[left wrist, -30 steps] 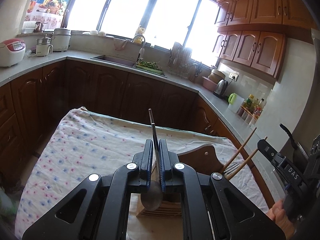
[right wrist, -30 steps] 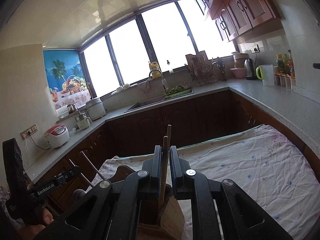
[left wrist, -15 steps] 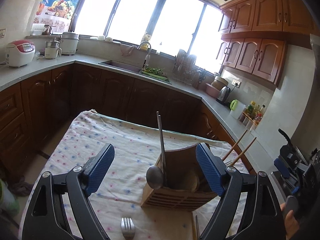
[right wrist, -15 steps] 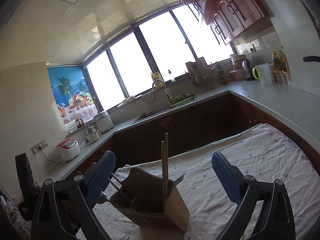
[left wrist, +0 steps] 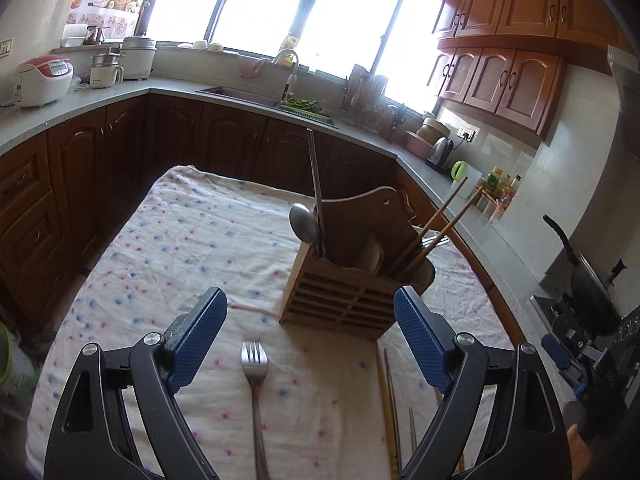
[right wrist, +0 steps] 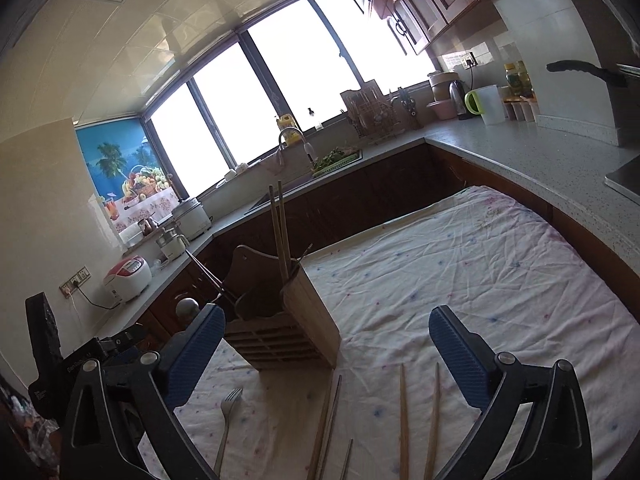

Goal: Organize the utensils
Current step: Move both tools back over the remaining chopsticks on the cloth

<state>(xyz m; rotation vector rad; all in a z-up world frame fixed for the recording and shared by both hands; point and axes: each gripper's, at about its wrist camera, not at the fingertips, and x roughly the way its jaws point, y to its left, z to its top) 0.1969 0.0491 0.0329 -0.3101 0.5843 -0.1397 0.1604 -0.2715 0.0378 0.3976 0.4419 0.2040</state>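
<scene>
Both the left gripper (left wrist: 310, 334) and the right gripper (right wrist: 326, 352) have just let go; their jaws are wide apart and empty. The wooden holder (left wrist: 352, 284) stands on the spotted cloth (left wrist: 180, 248), with a spoon (left wrist: 304, 222) and chopsticks (right wrist: 279, 224) in it. A fork (left wrist: 255, 376) and more loose chopsticks (right wrist: 404, 420) lie in front, cut off at the bottom edge.

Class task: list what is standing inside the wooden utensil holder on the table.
Inside the wooden utensil holder: a metal spoon, wooden chopsticks and fork tines. Their lower ends are hidden by its walls.

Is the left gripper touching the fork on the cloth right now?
Apart. The left wrist view shows the left gripper wide open, and the fork lies flat between the pads with cloth visible on both sides.
</scene>
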